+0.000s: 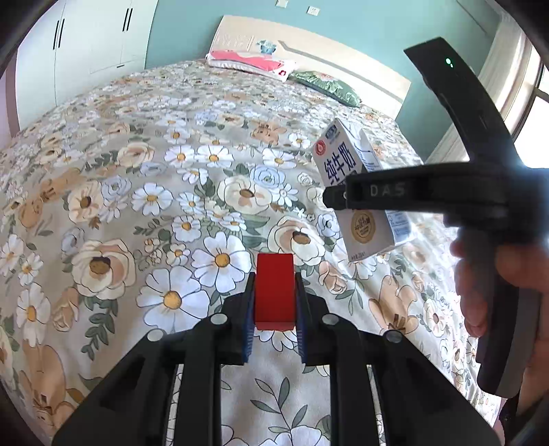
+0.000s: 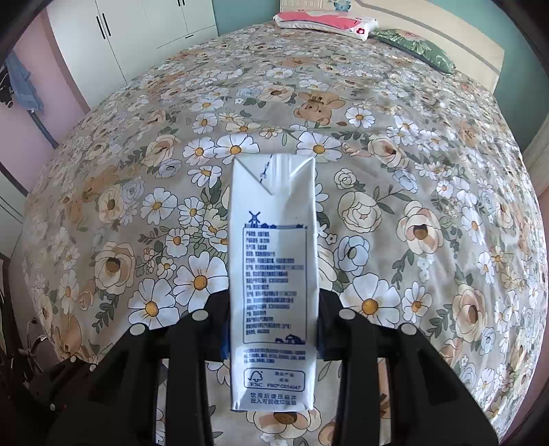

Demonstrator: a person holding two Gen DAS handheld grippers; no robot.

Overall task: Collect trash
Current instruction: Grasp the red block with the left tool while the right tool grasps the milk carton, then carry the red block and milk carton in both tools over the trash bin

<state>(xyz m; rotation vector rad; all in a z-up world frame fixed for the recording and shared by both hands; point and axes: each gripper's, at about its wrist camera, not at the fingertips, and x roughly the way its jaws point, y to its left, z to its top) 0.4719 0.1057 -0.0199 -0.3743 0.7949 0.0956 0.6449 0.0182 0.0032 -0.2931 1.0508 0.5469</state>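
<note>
Left wrist view, my left gripper (image 1: pixel 274 298): clamped tight on a red block (image 1: pixel 274 291), lifted above the floral bedspread (image 1: pixel 137 171).
Left wrist view, my right gripper (image 1: pixel 338 199): to the right, gripping a white milk carton (image 1: pixel 346 161), tilted, clear of the bed.
Right wrist view, right gripper (image 2: pixel 272 319): jaws pressed on the carton's sides.
Right wrist view, milk carton (image 2: pixel 272 257): blue print faces me, folded top at the far end.

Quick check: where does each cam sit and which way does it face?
Left wrist: on the left hand-held gripper, looking down across the bed; shows its fingers shut on a red block, plus the right hand.
Right wrist: on the right hand-held gripper, facing the headboard; fingers clamp the milk carton.
Shared: bed, pillows, wardrobe, carton.
</note>
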